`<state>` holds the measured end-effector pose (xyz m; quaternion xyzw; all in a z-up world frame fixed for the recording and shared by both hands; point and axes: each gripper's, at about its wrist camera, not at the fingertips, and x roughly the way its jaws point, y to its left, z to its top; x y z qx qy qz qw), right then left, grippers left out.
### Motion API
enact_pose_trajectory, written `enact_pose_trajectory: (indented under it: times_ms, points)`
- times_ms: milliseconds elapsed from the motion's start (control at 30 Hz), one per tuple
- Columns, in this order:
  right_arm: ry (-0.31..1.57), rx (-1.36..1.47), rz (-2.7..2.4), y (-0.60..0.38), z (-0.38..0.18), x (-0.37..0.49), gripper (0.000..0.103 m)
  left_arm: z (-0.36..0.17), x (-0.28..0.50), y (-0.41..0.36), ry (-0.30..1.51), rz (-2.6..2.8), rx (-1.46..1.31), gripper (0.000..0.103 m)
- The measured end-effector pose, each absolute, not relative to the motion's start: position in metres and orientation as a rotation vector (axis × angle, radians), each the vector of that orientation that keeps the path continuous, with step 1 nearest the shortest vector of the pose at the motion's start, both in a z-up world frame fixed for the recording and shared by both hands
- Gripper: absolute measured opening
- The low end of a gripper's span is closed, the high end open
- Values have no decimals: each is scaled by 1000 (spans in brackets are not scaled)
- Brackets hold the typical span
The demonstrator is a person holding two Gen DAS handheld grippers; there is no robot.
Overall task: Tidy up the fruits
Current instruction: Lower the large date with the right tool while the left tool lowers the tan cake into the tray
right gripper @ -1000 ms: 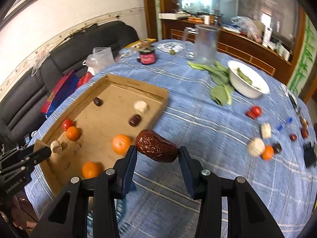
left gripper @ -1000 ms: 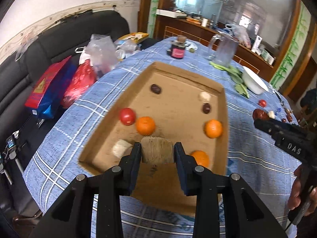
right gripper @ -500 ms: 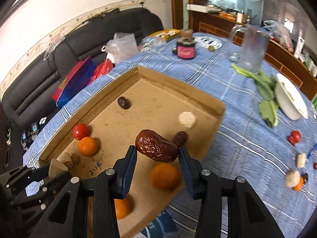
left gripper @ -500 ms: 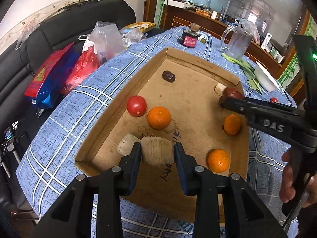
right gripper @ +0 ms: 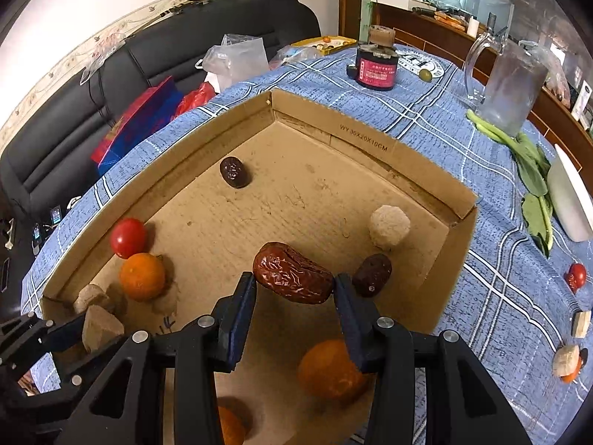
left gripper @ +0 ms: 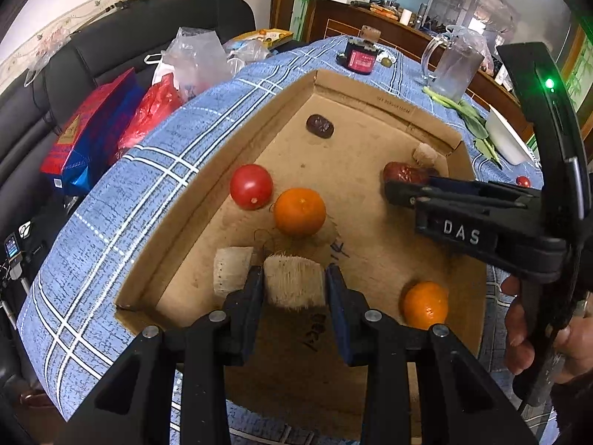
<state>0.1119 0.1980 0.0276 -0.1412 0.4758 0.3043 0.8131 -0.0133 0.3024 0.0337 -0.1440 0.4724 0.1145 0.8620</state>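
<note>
Both grippers point down into the cardboard box (right gripper: 374,141) on the blue checked tablecloth (right gripper: 437,118). A hand (left gripper: 537,319) grips the handle of the right tool at the right edge of the left view.

The left gripper (left gripper: 294,283) is clamped on a pale, fuzzy fruit piece (left gripper: 294,282). It hangs low over the near left corner of the box, just beside another pale piece (left gripper: 231,270) lying on the box floor.

The right gripper (right gripper: 294,283) is clamped on a big wrinkly red date (right gripper: 292,272). The date sits crosswise between the two fingers, above the box floor, near a smaller dark date (right gripper: 372,274) and a pale round ball (right gripper: 389,226).

Only the right view shows the loose fruit out on the cloth, like a small red tomato (right gripper: 576,276). Only the left view shows the hand.

A tomato (left gripper: 251,186) and an orange (left gripper: 299,212) lie side by side in the box.
</note>
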Motion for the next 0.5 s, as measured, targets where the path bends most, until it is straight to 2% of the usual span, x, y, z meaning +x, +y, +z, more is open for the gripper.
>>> enact_pose_trajectory:
  times_ms: [233, 400, 500]
  points:
    - [1011, -323, 650, 201, 24, 116, 48, 29, -13, 301, 999, 247, -288, 33]
    - [1027, -338, 643, 200, 22, 116, 57, 30, -14, 301, 1009, 244, -277, 33]
    - [1017, -348, 637, 197, 25, 113, 57, 32, -18, 303, 1006, 246, -283, 39]
